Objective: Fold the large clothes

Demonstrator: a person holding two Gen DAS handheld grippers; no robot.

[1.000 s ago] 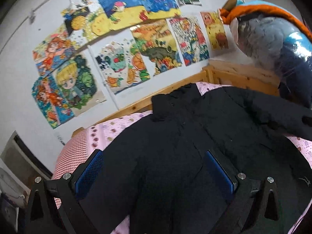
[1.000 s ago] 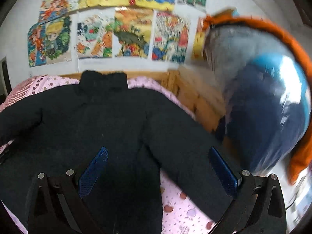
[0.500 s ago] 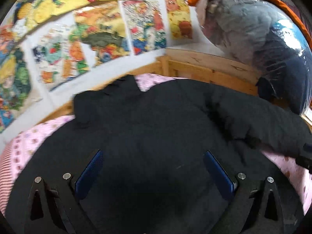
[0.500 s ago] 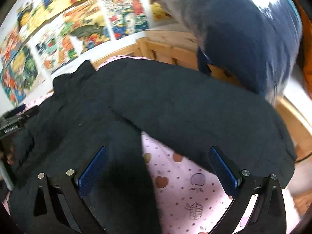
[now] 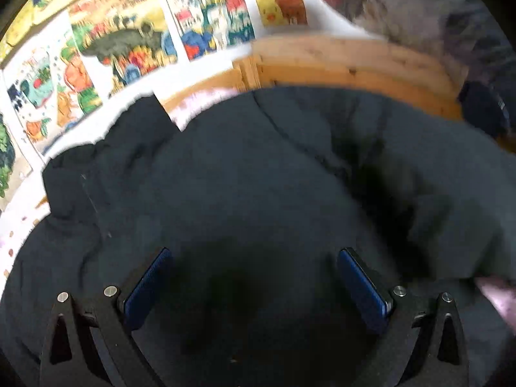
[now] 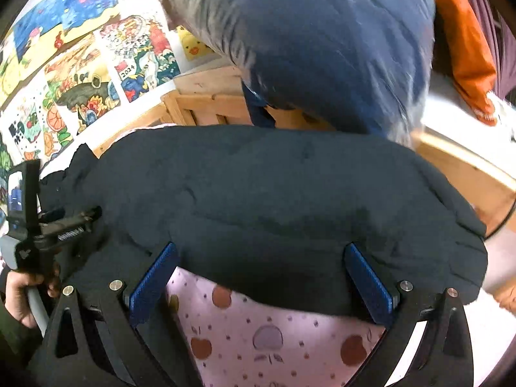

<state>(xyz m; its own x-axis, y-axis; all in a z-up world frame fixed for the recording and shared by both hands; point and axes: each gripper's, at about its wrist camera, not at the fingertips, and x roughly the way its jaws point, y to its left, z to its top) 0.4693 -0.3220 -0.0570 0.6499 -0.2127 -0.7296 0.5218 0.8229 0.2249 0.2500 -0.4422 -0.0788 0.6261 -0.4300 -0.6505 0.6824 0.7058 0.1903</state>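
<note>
Likely the thick black coat (image 6: 274, 193), spread on the pink bedsheet (image 6: 274, 332), will slip or bunch, since both the right gripper (image 6: 261, 277) and left gripper (image 5: 254, 283) gape wide, holding nothing.

Soft daylight; motion blur smears the colourful wall drawings (image 5: 135, 45). Fisheye bends the edges, glare streaks the shiny navy plastic-wrapped bundle (image 6: 322, 38).
</note>
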